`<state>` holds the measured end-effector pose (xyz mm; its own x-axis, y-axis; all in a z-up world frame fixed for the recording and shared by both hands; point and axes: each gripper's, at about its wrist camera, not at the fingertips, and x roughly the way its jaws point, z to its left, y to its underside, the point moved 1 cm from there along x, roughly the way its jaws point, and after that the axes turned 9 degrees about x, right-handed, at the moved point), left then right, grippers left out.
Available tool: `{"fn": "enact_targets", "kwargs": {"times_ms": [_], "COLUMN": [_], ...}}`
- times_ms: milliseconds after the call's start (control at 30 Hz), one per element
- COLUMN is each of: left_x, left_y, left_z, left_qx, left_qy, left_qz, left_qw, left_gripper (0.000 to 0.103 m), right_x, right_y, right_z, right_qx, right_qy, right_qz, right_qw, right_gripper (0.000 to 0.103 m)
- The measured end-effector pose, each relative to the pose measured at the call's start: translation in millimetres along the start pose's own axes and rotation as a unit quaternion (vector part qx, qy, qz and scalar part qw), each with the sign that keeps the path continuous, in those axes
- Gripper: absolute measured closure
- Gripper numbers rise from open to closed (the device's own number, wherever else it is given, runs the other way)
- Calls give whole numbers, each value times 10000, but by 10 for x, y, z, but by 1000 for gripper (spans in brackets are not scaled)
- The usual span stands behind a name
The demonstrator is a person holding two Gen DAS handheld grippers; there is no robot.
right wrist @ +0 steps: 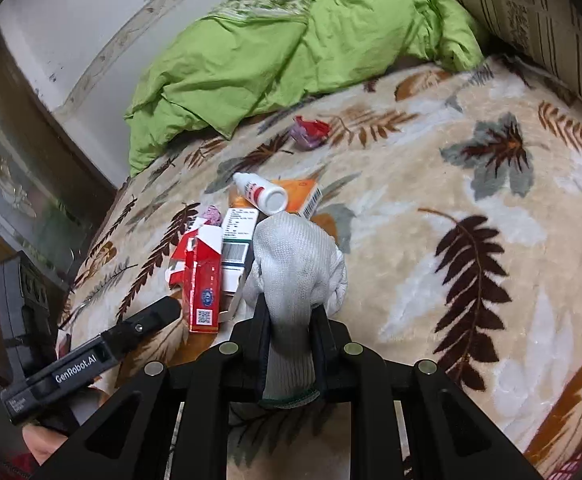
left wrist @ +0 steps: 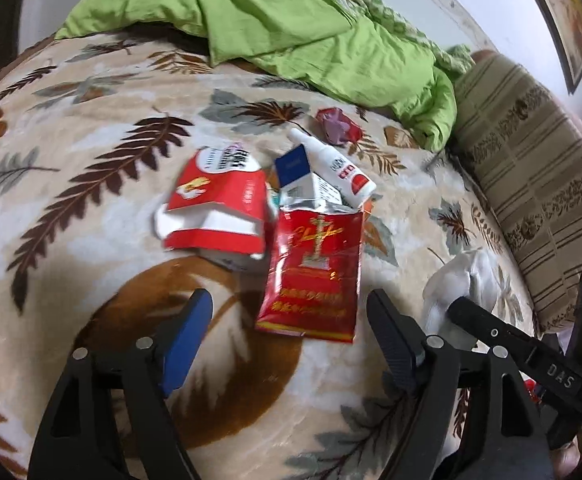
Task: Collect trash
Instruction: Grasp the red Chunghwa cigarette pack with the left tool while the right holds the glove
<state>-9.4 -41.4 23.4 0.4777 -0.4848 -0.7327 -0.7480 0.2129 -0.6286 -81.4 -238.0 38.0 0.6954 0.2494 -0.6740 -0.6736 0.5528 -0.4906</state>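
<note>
A pile of trash lies on a leaf-patterned blanket [left wrist: 91, 208]. In the left wrist view it holds a red soft cigarette pack [left wrist: 313, 272], a torn red and white carton [left wrist: 217, 208], a blue and white box [left wrist: 299, 172], a small white bottle [left wrist: 333, 166] and a crumpled red wrapper [left wrist: 337, 124]. My left gripper [left wrist: 287, 320] is open just short of the red pack. My right gripper [right wrist: 291, 316] is shut on a grey-white knit glove [right wrist: 295, 264], which also shows in the left wrist view [left wrist: 457, 280]. The right wrist view shows the bottle [right wrist: 259, 192] and carton [right wrist: 203, 276].
A green quilt [left wrist: 291, 20] is bunched at the far side of the bed. A striped brown cushion [left wrist: 531, 168] lies at the right. An orange box [right wrist: 303, 192] lies under the bottle. Dark furniture [right wrist: 19, 168] stands beyond the bed's left edge.
</note>
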Motion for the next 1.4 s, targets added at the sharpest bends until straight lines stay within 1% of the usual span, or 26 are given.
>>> {"fn": "enact_targets", "kwargs": {"times_ms": [67,167,200,233,267,333,467,600,733,867,1100,1200,1267,1400], "left_x": [104,254,303,331,366,423,373,239,49,-135,-462,-675,-824,-938], "left_y": [-50,-108,-124,-137,-146,-139,-114,-48,18,75,281,363,448,535], "left_z": [-19,-2,9,15,16,21,-5,-44,-68,-80,-109,-157,-177,-148], "left_qx": [16,-97,-135,-140,-137,-145,-69,53,195,320,445,555,652,603], "left_qy": [-54,50,34,25,23,122,55,-36,-372,-887,-1250,-1384,-1569,-1784], "left_qz": [67,190,200,209,236,335,250,150,-54,-251,-308,-445,-573,-677], "left_qw": [10000,9998,9997,9997,9996,9993,9996,9999,9991,9952,9907,9878,9838,9798], "left_gripper": [25,25,26,31,40,49,49,49,49,49,49,49,49,49], "right_x": [16,0,-10,-16,-22,-26,-22,-32,-28,-53,-157,-207,-243,-307], "right_y": [-16,-11,-8,-7,-4,-3,-3,5,11,52,157,224,285,417], "right_z": [-31,-28,-30,-32,-37,-34,-23,4,55,167,375,421,465,569], "right_qx": [101,111,103,99,104,112,93,14,-120,-418,-982,-1082,-1192,-1447], "right_qy": [-73,-107,-118,-124,-125,-119,-104,-54,24,119,169,159,151,135], "right_qz": [-7,-63,-78,-86,-89,-95,-105,-156,-219,-349,-636,-680,-711,-769], "right_qw": [9999,9999,9998,9998,9998,9998,9998,9999,9997,9984,9930,9917,9902,9864], "right_gripper": [84,84,84,84,84,84,84,84,84,84,84,84,84,84]}}
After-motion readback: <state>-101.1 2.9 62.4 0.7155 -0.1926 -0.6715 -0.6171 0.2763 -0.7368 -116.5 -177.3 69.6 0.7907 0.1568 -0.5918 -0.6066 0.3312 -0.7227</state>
